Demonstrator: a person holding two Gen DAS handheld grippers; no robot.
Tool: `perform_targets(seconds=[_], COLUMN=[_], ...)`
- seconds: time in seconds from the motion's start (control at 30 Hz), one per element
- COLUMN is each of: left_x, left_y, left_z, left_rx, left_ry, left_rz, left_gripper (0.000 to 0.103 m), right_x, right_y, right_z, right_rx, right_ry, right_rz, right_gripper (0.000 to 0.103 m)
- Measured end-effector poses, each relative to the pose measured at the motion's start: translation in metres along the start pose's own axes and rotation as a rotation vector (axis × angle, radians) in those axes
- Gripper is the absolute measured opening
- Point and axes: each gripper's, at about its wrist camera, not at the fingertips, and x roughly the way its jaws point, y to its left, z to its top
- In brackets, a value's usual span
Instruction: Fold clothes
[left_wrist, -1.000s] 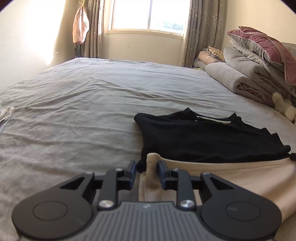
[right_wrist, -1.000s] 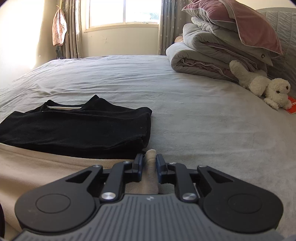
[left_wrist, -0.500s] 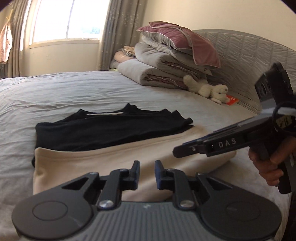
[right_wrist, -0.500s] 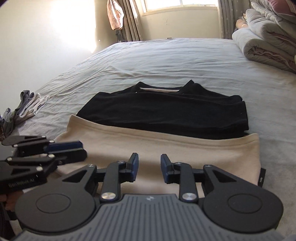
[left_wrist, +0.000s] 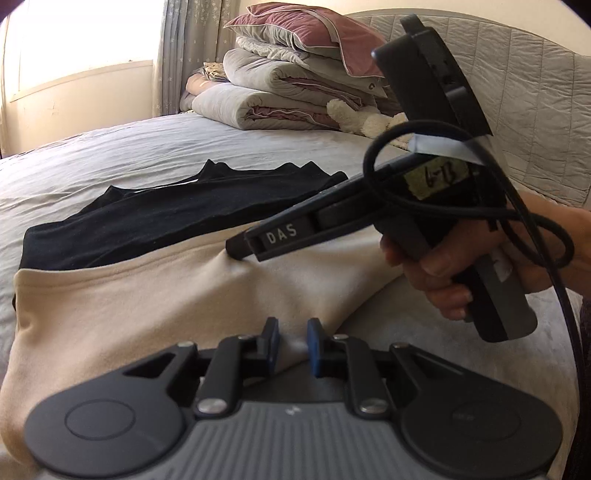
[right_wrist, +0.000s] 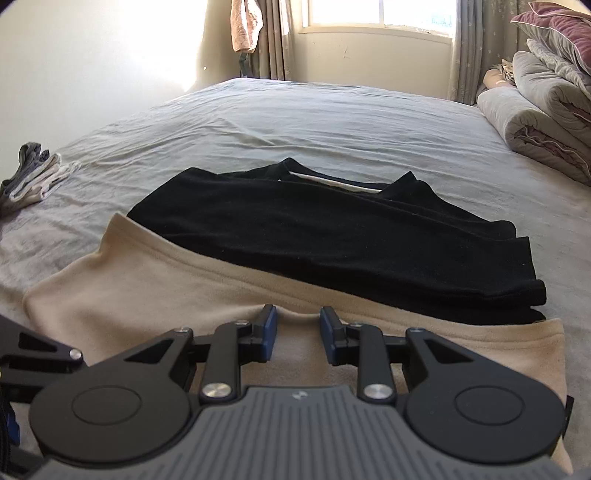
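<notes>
Left wrist view: the left gripper (left_wrist: 291, 345) points down over the beige cloth (left_wrist: 147, 302) on the bed (left_wrist: 110, 155). Its fingers (left_wrist: 270, 345) stand a narrow gap apart, and a raised fold of beige cloth sits in that gap; whether the pads press on it I cannot tell. Ahead of the fingertips and to their right, the right gripper (left_wrist: 236, 246) is seen side-on, gripped by a hand (left_wrist: 454, 273), its tip touching the cloth where a small ridge rises. From this side its gap is hidden. Beyond the beige cloth lies the black garment (left_wrist: 177, 218), folded flat, its near edge tucked under the beige edge. Far ahead to the right are stacked quilts (left_wrist: 280, 96) and a plush toy (left_wrist: 358, 118).

Right wrist view: the right gripper (right_wrist: 297, 334) has its fingers (right_wrist: 267, 334) partly open, low over the beige cloth (right_wrist: 147, 295). Cloth shows in the gap between them, lying loose, with neither pad clearly pressing on it. Just ahead of the fingertips the black garment (right_wrist: 332, 236) lies on the far part of the beige cloth. Part of the left gripper (right_wrist: 33, 354) shows at the left edge, beside the fingers. Far left on the bed (right_wrist: 295, 122) lies a small pile of socks (right_wrist: 33, 181).
</notes>
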Motion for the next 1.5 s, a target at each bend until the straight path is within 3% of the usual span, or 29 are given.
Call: perform_targets(seconds=[0.13,0.23,0.33,0.4,0.47,0.53,0.6,0.63,0.73,0.83,0.97,1.03,1.13,1.17,1.23,1.3,1.5], left_x=[-0.013,-0.022,-0.018,-0.013,-0.010,-0.009,-0.010,-0.010,-0.010,-0.004,0.000,0.001,0.004,0.004,0.004,0.004,0.005], left_y=[0.013,0.029,0.039,0.039,0.040,0.042,0.047,0.050,0.059,0.063,0.070,0.071,0.073,0.075,0.078,0.082,0.092], left_z=[0.006,0.007,0.004,0.001,0.004,0.006,0.008,0.010,0.014,0.017,0.020,0.018,0.017,0.018,0.019,0.019,0.022], left_rx=[-0.008,-0.027,-0.027,0.000,-0.004,-0.012,-0.026,-0.037,-0.060,-0.071,-0.110,-0.103,-0.114,-0.128,-0.158,-0.188,-0.263], left_ry=[-0.004,-0.009,0.048,0.078,0.087,0.097,0.107,0.112,0.117,0.124,0.128,0.134,0.140,0.141,0.143,0.145,0.133], left_rz=[-0.013,-0.007,-0.013,-0.018,-0.027,-0.044,-0.069,-0.081,-0.102,-0.125,-0.168,-0.166,-0.169,-0.175,-0.187,-0.200,-0.244], left_gripper=[0.017,0.017,0.017,0.016,0.016,0.016,0.017,0.017,0.018,0.018,0.019,0.019,0.019,0.019,0.019,0.020,0.031], right_x=[-0.014,-0.026,-0.023,-0.007,0.009,0.019,0.019,0.018,0.014,0.023,0.032,0.038,0.044,0.045,0.042,0.037,0.011], right_y=[-0.002,0.007,0.021,0.029,0.035,0.027,0.017,0.013,0.001,-0.010,-0.008,-0.006,-0.004,-0.004,-0.006,-0.009,-0.006], right_z=[0.005,0.013,0.011,0.009,0.007,0.012,0.020,0.024,0.034,0.039,0.043,0.046,0.046,0.046,0.046,0.046,0.042], right_rx=[0.018,0.034,0.028,-0.001,-0.024,0.015,0.051,0.060,-0.029,-0.073,-0.189,-0.235,-0.304,-0.318,-0.331,-0.329,-0.358], right_ry=[-0.005,0.030,0.096,0.112,0.113,0.093,0.100,0.101,0.110,0.181,0.198,0.212,0.230,0.229,0.219,0.206,0.149], right_rz=[0.048,0.148,0.229,0.210,0.171,0.154,0.176,0.187,0.156,0.208,0.231,0.267,0.306,0.312,0.332,0.348,0.363], right_gripper=[0.029,0.029,0.029,0.029,0.023,0.022,0.022,0.026,0.032,0.032,0.034,0.041,0.043,0.041,0.024,0.015,0.010])
